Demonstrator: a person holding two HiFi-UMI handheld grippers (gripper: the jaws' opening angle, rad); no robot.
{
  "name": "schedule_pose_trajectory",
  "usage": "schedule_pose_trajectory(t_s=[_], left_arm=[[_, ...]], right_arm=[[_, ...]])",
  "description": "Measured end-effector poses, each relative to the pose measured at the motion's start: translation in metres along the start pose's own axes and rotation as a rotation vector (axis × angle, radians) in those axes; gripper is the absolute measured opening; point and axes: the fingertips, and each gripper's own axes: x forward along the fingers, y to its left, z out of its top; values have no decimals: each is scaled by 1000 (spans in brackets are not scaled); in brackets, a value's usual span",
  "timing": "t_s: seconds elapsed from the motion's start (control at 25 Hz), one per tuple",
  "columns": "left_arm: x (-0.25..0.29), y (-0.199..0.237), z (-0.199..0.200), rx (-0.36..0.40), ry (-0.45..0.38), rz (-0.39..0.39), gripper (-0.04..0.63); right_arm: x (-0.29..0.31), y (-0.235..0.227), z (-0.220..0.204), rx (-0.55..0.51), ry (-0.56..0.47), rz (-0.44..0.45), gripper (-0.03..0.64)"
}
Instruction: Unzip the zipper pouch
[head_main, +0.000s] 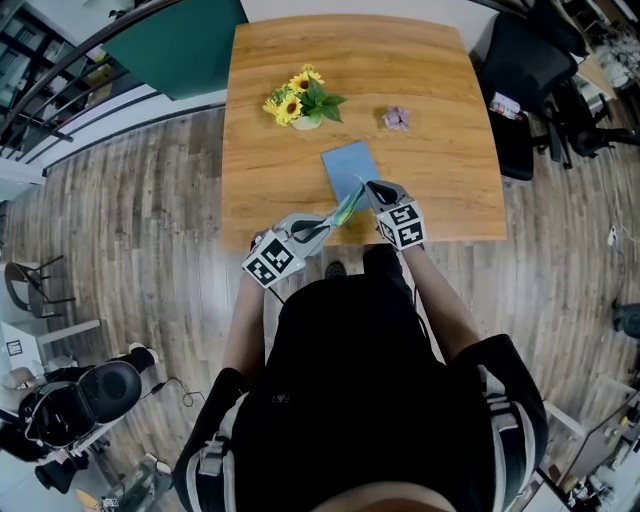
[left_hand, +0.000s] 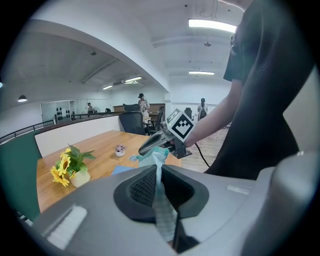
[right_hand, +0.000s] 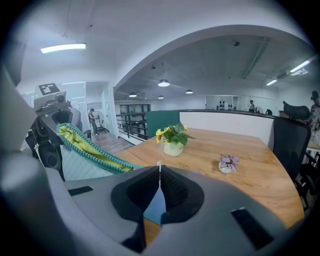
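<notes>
Wood table (head_main: 280, 60) in an open office, with the pouch (head_main: 345, 208) held in the air over its near edge between both grippers.
Left gripper (head_main: 322, 228) is clenched on the pouch's checked cloth end. Right gripper (head_main: 368, 186) is pinched tight on a small pale tab, seemingly the pull (right_hand: 159, 165). The pouch looks light, soft and floppy, so it needs tension. Grip the cloth close beside the zipper (right_hand: 95, 148) and draw the pull in line with the teeth. Yellow lining shows, so it looks largely open. The tab is small and could slip. Sunflowers (head_main: 300, 100) and a small plant (head_main: 397, 118) stand well apart, and a blue sheet (head_main: 350, 165) lies just beyond the pouch. Off the near edge there is free room.
</notes>
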Motion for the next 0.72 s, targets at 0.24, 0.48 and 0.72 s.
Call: schedule_pose_trajectory(t_s=[0.24, 0.48, 0.72], left_arm=[[0, 1, -5, -5, 8, 16, 24], [-6, 7, -2, -5, 5, 37, 23], [-9, 10, -1, -12, 1, 46, 23]], right_arm=[[0, 1, -4, -6, 4, -2, 12], [-3, 4, -6, -2, 7, 9, 20], [-8, 6, -2, 33, -20, 38, 42]])
